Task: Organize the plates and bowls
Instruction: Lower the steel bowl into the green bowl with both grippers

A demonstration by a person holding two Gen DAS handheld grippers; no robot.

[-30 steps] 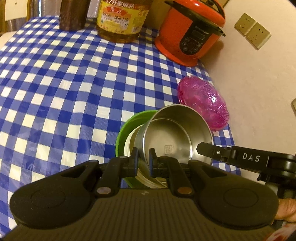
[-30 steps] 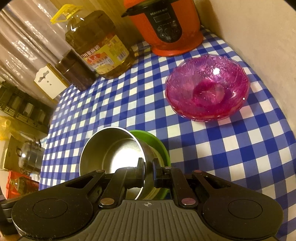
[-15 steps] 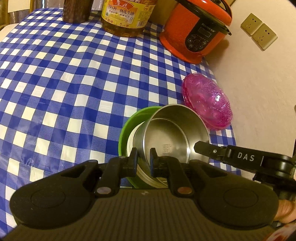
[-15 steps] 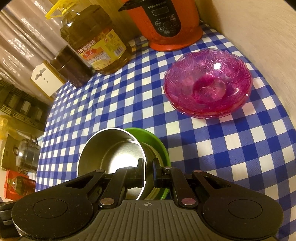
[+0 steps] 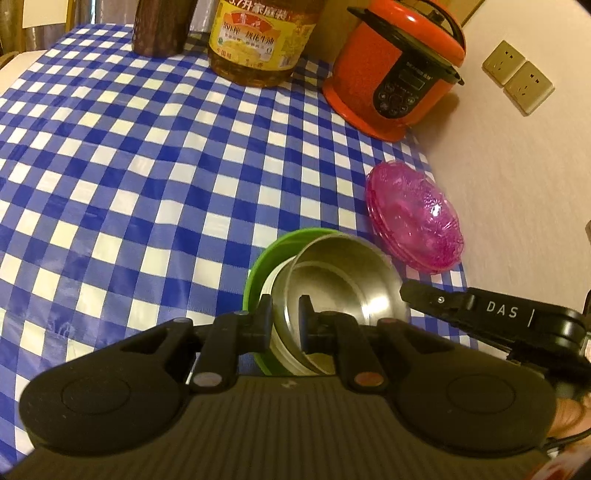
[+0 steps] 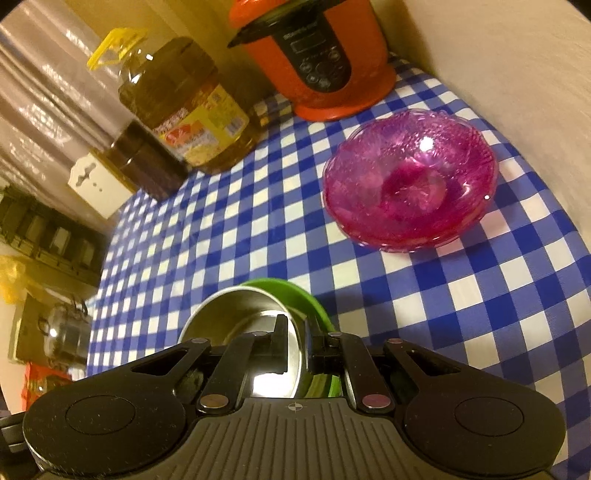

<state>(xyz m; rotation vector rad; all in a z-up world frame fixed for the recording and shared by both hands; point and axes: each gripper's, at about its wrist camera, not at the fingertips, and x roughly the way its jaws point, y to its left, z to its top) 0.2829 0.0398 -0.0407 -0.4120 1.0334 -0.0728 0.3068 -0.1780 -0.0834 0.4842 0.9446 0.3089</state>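
Observation:
A steel bowl (image 5: 343,280) sits tilted inside a green bowl (image 5: 273,254) on the checked tablecloth. My left gripper (image 5: 286,317) is shut on the steel bowl's near rim. My right gripper (image 6: 295,332) is shut on its opposite rim; the steel bowl (image 6: 236,314) and green bowl (image 6: 295,291) show just beyond its fingers. The right gripper's body (image 5: 491,317) appears at the right in the left wrist view. A stack of pink glass bowls (image 5: 413,218) stands near the wall, also in the right wrist view (image 6: 410,181).
An orange rice cooker (image 5: 395,66), a large oil bottle (image 5: 258,40) and a dark jar (image 5: 159,26) stand at the table's far edge. The wall (image 5: 517,166) with sockets runs close along the right. Blue checked cloth (image 5: 129,166) spreads to the left.
Both grippers have drawn back and tipped with the steel bowl, which now leans more steeply in the green bowl. The pink bowls have not moved.

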